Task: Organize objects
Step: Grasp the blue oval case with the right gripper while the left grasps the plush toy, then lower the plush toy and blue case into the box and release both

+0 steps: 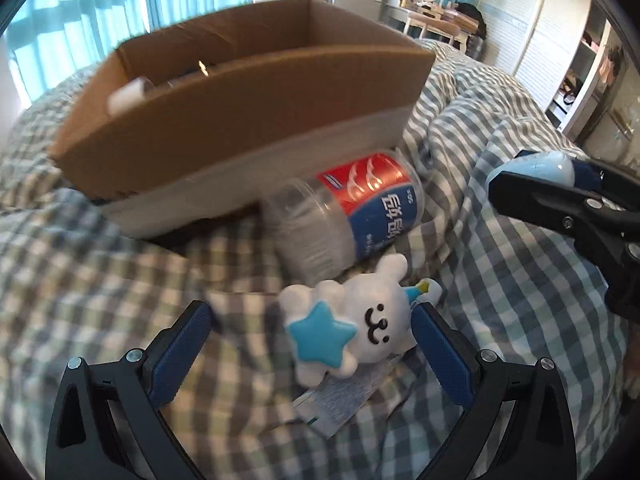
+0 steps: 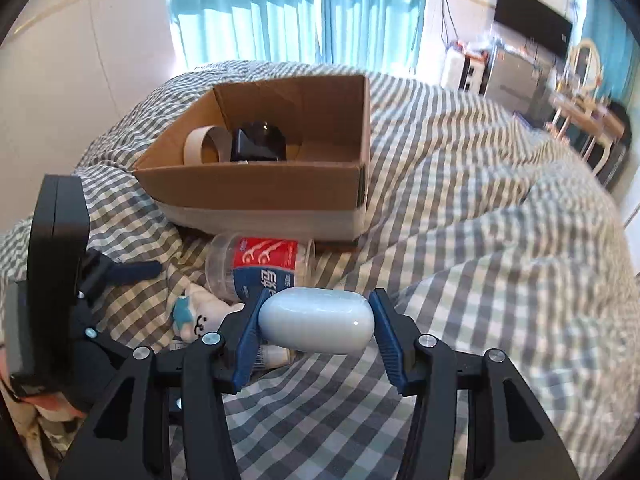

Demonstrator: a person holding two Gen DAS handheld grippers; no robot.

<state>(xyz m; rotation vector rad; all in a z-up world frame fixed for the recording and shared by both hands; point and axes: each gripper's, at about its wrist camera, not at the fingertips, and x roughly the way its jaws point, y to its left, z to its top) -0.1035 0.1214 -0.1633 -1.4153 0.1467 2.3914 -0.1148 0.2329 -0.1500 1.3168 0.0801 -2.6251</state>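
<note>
Two items already lay in the cardboard box (image 2: 256, 184)—right claw (image 2: 316, 320) clenched on a white capsule (image 2: 316, 322); left claw (image 1: 312, 344) released around the plush toy (image 1: 352, 328), floss jar (image 1: 344, 220) left on the bed (image 2: 480, 240).

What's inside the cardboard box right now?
In the box: a tape roll on edge and a black object beside it. The near wall hides the floor in front of them.

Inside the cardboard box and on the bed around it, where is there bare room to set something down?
In the cardboard box, the floor right of the black object is bare; the tape roll fills the left. The checked duvet right of the box is open. In front, floss tub and white toy crowd it.
</note>
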